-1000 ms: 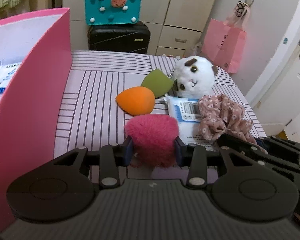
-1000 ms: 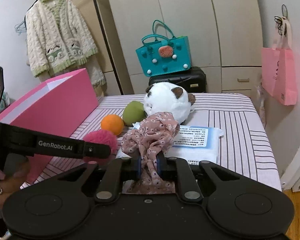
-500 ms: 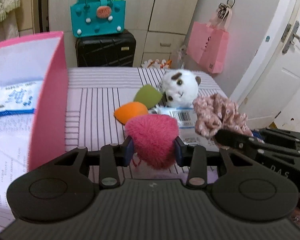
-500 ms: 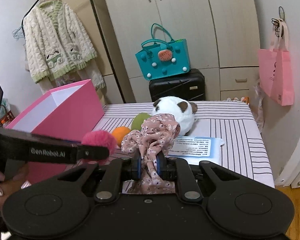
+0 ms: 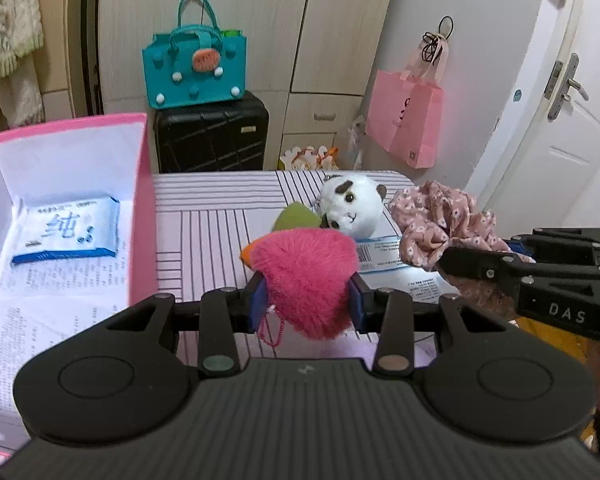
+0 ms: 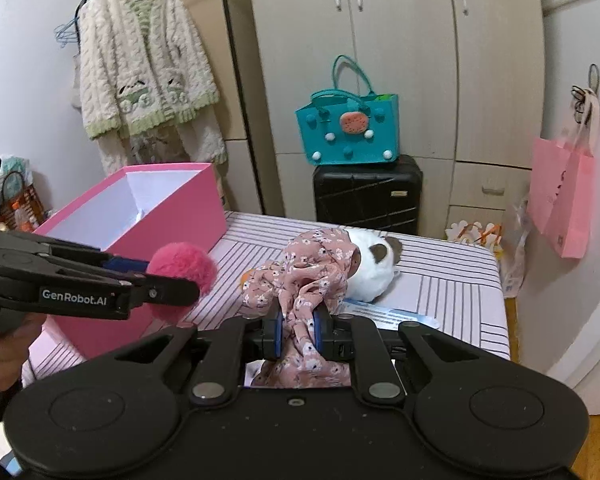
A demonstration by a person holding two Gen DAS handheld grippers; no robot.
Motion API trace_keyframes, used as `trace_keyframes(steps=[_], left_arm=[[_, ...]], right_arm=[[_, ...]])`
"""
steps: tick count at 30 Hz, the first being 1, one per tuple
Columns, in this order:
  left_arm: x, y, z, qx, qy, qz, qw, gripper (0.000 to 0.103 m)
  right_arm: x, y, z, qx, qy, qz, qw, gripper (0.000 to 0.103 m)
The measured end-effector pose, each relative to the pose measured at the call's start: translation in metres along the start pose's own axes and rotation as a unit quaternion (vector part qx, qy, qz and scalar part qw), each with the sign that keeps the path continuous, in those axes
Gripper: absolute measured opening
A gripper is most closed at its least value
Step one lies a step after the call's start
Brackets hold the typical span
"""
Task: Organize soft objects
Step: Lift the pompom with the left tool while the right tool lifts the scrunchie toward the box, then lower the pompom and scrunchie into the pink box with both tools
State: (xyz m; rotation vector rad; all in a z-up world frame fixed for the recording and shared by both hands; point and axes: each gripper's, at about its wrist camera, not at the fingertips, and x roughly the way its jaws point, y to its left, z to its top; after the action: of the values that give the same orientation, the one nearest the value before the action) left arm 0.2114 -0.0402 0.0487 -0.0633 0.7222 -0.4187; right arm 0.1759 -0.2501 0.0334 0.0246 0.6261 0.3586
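Left gripper point(image 5: 307, 295): closed on one pink pompom point(image 5: 306, 276), held above the striped table point(image 5: 204, 240).
Right gripper point(image 6: 296, 330): pinching one floral scrunchie point(image 6: 304, 280), also lifted.
Key relation: pink box point(image 5: 142, 216) lies left of both; its long axis runs away from the camera; left gripper is nearer.
Box contents: one tissue pack point(image 5: 70, 230).
On the table: one panda plush point(image 5: 350, 210), one green sponge point(image 5: 296, 218), one orange sponge point(image 5: 246, 254), one flat packet point(image 5: 384, 254).

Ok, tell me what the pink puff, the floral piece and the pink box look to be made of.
Pink puff: fluffy faux fur, matte; fine fuzzy fibres stand out at its edge.
Floral piece: thin woven fabric; it gathers into soft folds, small printed flowers.
Pink box: probably smooth cardboard; stiff straight walls, white inside.
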Motion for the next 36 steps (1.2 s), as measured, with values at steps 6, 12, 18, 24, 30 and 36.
trace_keyframes(steps=[6, 12, 18, 24, 30, 36], left_arm=[[-0.022, 0.007, 0.003, 0.007, -0.014, 0.004, 0.9999, 0.039], [-0.047, 0.019, 0.006, 0.011, -0.020, 0.007, 0.9997, 0.040], [-0.077, 0.040, 0.008, 0.006, -0.030, 0.028, 0.9991, 0.040], [-0.106, 0.057, 0.015, 0.012, -0.027, 0.036, 0.9989, 0.040], [-0.124, 0.075, 0.022, 0.015, -0.011, 0.033, 0.9993, 0.040], [-0.114, 0.100, 0.020, 0.014, 0.005, 0.068, 0.9976, 0.040]], right_arm=[[-0.004, 0.009, 0.007, -0.003, 0.024, 0.030, 0.999, 0.017], [-0.015, 0.026, 0.020, -0.017, 0.037, 0.062, 0.997, 0.017], [-0.022, 0.051, 0.039, -0.048, 0.052, 0.090, 0.993, 0.017], [-0.025, 0.074, 0.058, -0.080, 0.058, 0.132, 0.986, 0.017], [-0.017, 0.102, 0.080, -0.118, 0.059, 0.166, 0.977, 0.017], [0.006, 0.125, 0.095, -0.145, 0.055, 0.186, 0.970, 0.018]])
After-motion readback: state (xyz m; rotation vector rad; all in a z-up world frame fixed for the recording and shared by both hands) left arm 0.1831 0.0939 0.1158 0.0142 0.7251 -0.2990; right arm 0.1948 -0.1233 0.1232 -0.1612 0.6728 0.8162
